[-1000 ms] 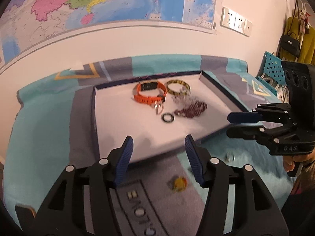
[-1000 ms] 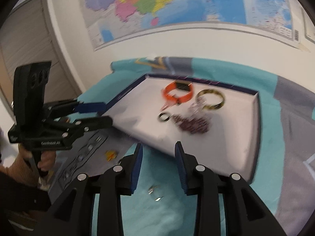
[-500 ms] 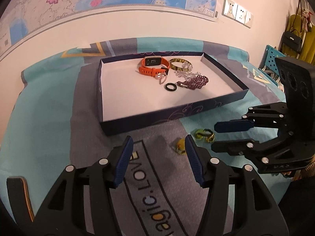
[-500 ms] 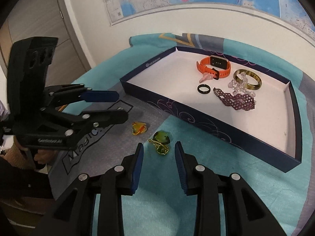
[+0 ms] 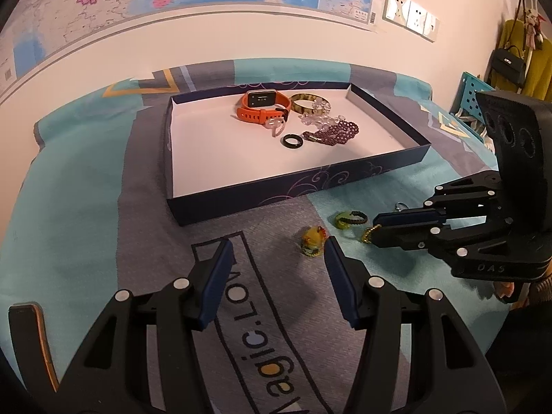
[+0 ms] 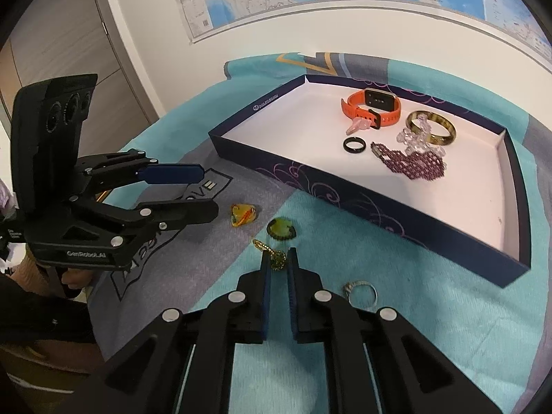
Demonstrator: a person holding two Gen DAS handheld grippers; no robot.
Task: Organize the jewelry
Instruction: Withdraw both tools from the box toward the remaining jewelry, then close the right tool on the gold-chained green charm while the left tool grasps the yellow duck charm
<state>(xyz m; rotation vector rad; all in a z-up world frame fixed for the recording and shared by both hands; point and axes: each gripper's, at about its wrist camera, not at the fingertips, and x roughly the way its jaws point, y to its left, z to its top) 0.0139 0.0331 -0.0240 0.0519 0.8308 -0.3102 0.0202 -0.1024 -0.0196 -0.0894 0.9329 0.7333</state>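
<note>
right gripper (image 6: pixel 277 265) was nipped on gold pendant (image 6: pixel 278 259) at its tips; left gripper (image 5: pixel 276 258) gaped, empty. best lift slowly; chain (image 6: pixel 261 244) trailed ahead-left toward tray (image 6: pixel 362 203).

A matt woven cloth (image 6: pixel 362 241) is seen under a paper-lined box (image 6: pixel 396 207). A glossy black ring (image 6: pixel 354 145), at the orange rubbery watch's (image 6: pixel 372 107) six o'clock, is shown.
</note>
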